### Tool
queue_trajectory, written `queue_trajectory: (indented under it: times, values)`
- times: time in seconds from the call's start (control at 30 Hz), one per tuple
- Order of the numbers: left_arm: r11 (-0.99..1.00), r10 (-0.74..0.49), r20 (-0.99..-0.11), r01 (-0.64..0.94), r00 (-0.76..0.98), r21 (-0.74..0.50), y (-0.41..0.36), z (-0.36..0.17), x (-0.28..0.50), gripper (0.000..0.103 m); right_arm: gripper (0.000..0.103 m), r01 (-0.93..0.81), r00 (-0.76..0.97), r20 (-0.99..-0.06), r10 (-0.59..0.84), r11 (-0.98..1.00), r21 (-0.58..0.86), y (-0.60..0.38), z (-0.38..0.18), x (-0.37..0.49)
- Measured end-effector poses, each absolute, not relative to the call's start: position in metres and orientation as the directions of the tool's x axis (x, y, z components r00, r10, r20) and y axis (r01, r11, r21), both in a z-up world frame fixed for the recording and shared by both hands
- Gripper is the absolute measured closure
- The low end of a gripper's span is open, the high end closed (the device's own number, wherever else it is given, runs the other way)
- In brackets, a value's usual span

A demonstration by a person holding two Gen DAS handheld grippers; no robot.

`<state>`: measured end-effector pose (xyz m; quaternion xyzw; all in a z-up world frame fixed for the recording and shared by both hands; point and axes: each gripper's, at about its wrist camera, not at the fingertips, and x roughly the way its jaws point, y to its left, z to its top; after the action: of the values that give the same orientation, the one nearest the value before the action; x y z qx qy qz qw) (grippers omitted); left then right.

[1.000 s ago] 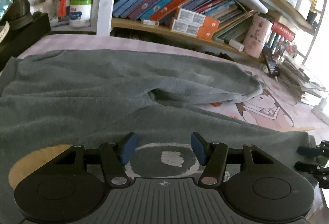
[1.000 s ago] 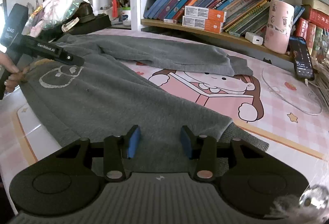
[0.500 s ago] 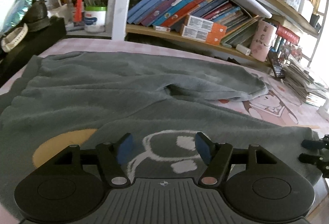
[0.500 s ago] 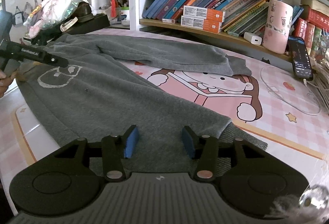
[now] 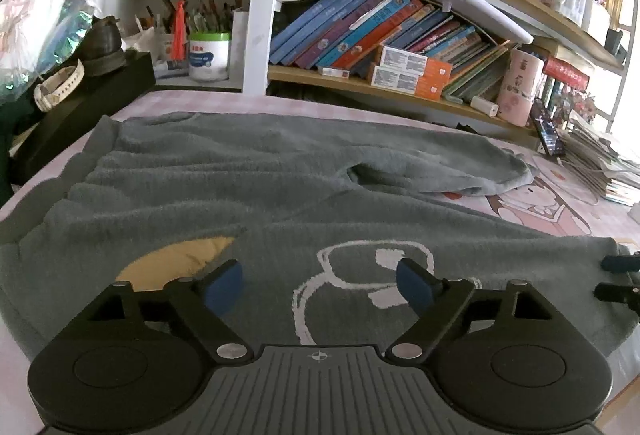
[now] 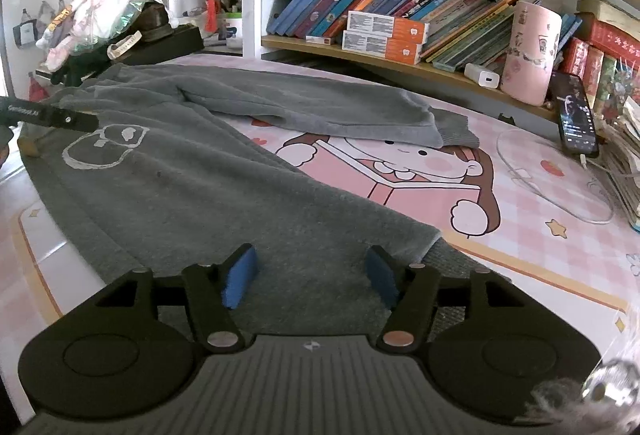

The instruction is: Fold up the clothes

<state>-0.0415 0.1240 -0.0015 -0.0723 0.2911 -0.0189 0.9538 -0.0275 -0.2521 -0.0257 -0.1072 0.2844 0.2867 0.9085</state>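
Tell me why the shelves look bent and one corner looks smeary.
Left wrist view: the wide lens bows the bookshelf, and daylight washes out the right edge. Right wrist view: same bowing on the bookshelf; a blurry bright blob sits at the lower right corner, while the grey sweater stays sharp.

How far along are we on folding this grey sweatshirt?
Early. Done: the grey sweatshirt lies spread on the pink mat, one sleeve stretched out across it. In hand: nothing; the left hand-held gripper sits open over the printed chest, the right hand-held gripper open over the hem. Left: every fold; none is visible.
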Motion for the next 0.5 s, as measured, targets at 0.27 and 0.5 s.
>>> queue_trajectory:
  times: [0.27, 0.5]
  values:
    - [0.991, -0.097, -0.554, 0.027, 0.827, -0.133, 0.118, -0.007, -0.044, 0.005, 0.03, -0.58, 0.675, -0.582, 0.454, 0.814, -0.037, -0.249, -0.026, -0.028]
    - [0.993, -0.108, -0.561, 0.063, 0.821, -0.098, 0.11, -0.009, -0.046, 0.002, 0.021, -0.583, 0.671, -0.586, 0.454, 0.811, -0.039, -0.246, -0.027, -0.027]
